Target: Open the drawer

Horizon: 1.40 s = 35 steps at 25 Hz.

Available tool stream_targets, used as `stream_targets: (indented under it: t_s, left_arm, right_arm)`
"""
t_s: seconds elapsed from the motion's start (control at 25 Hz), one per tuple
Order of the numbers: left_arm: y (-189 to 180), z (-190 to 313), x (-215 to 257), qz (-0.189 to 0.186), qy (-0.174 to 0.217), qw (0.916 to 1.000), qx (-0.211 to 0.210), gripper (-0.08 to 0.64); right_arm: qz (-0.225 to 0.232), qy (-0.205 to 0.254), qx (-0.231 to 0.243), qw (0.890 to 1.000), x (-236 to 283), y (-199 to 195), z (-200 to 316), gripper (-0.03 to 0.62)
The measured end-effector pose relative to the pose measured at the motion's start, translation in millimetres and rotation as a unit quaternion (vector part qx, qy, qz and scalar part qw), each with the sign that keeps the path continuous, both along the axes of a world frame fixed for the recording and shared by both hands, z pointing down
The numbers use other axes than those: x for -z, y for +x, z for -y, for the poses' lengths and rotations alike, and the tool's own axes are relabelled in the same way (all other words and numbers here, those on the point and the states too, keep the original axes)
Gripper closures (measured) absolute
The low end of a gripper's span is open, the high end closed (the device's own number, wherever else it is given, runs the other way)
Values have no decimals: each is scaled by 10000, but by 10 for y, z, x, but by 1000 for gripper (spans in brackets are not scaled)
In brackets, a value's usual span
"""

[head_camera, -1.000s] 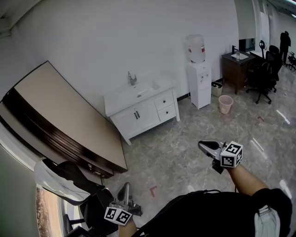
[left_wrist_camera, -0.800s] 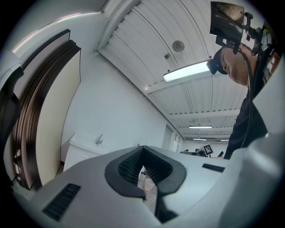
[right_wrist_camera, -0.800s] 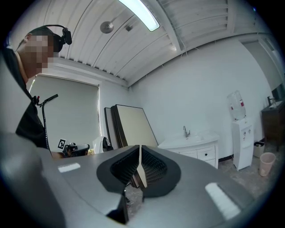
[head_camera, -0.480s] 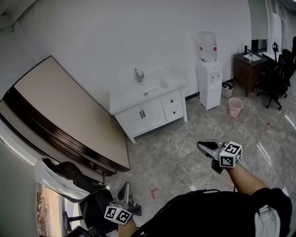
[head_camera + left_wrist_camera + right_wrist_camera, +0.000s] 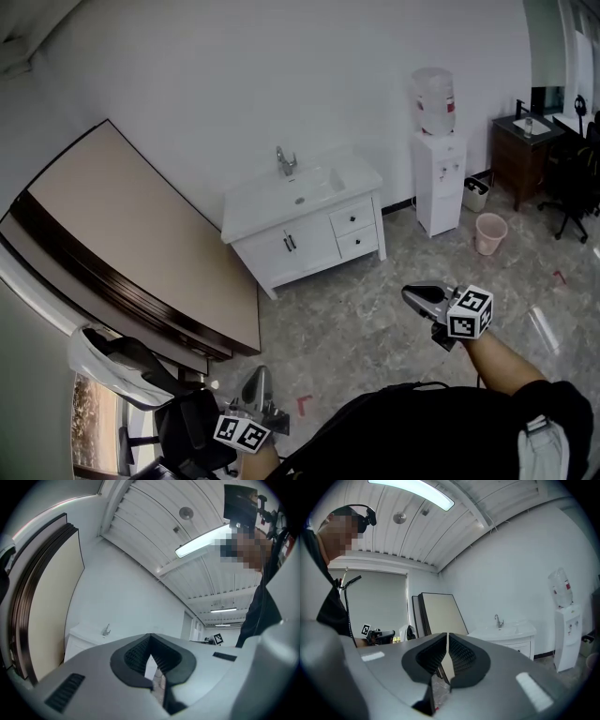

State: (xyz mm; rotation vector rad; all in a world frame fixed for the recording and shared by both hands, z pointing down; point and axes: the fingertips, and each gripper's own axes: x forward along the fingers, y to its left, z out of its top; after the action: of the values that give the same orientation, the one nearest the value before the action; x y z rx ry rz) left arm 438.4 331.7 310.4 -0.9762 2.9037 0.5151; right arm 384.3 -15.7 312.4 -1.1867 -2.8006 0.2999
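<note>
Vanity [image 5: 305, 220] has shifted right; left tongs [image 5: 256, 382] and right tongs [image 5: 420, 295] closed, empty

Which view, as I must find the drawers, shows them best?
The head view: both drawers face the camera, knobs visible. The right gripper view shows one drawer front, small; the left gripper view shows only part of the cabinet.

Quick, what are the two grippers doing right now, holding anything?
Left gripper: closed, holding nothing.
Right gripper: closed, holding nothing.
</note>
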Motion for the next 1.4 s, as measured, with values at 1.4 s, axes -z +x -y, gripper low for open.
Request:
stream_targets:
  t_s: [1.4]
  left_arm:
    - [-2321, -2033, -37, -141, 12, 9992, -375, 568]
  right_arm:
    - [-117, 2, -363, 9993, -6, -2095, -2055, 588]
